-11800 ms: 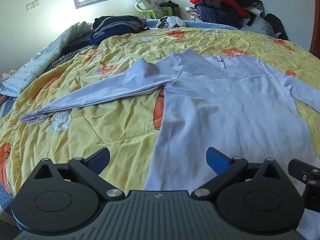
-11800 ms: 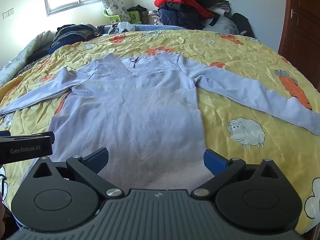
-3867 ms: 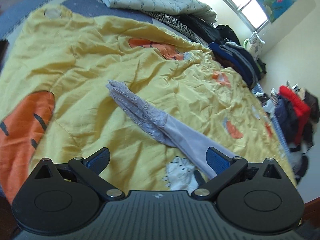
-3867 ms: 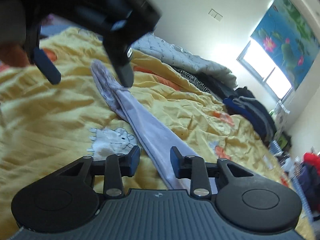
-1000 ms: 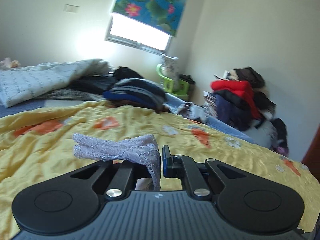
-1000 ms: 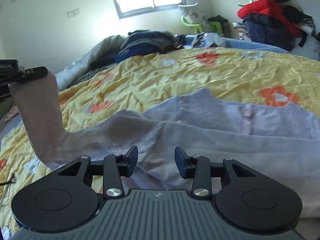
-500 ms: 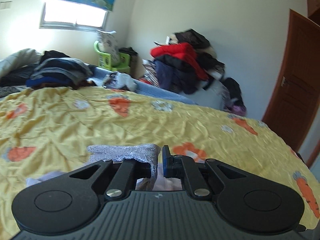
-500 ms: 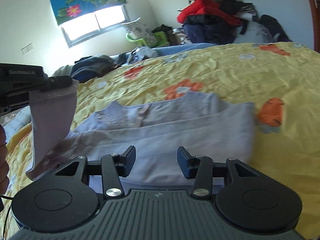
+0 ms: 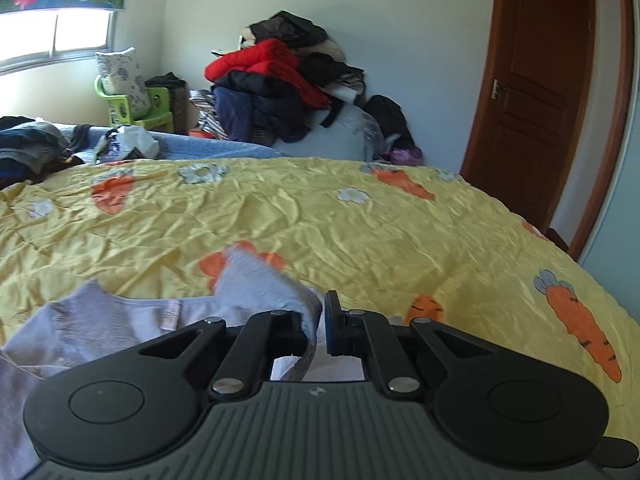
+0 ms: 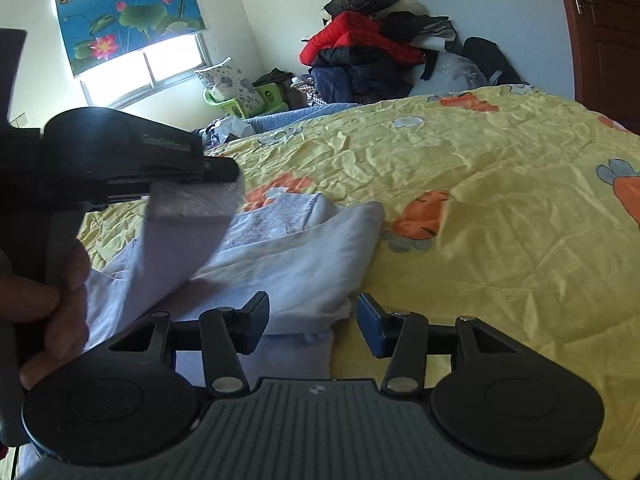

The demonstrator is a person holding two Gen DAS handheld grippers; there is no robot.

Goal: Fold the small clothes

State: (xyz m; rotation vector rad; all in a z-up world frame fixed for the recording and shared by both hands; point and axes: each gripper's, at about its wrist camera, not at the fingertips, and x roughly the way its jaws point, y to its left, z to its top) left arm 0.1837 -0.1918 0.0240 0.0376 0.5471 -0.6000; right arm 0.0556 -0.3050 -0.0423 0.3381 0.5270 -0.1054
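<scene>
Yellow quilt (image 9: 360,232) covers the bed; clothes pile (image 9: 280,84) against the far wall, door (image 9: 536,80) to the right. In the right view the left gripper (image 10: 224,174) and a hand (image 10: 48,300) block the left side. Top (image 10: 304,264) lies on the quilt, partly folded, neckline toward the far wall, probably. Left gripper (image 9: 322,320) is clamped on the sleeve (image 10: 180,240), which hangs slanting down to the top. Right gripper (image 10: 313,322) is half open, jaws just widening, empty, over the top's near edge.

A home bedroom: a bed under a yellow quilt (image 9: 360,232) (carrot print), heaped clothes (image 9: 280,84) against the wall, 1 wooden door (image 9: 536,92), a window (image 10: 156,68).
</scene>
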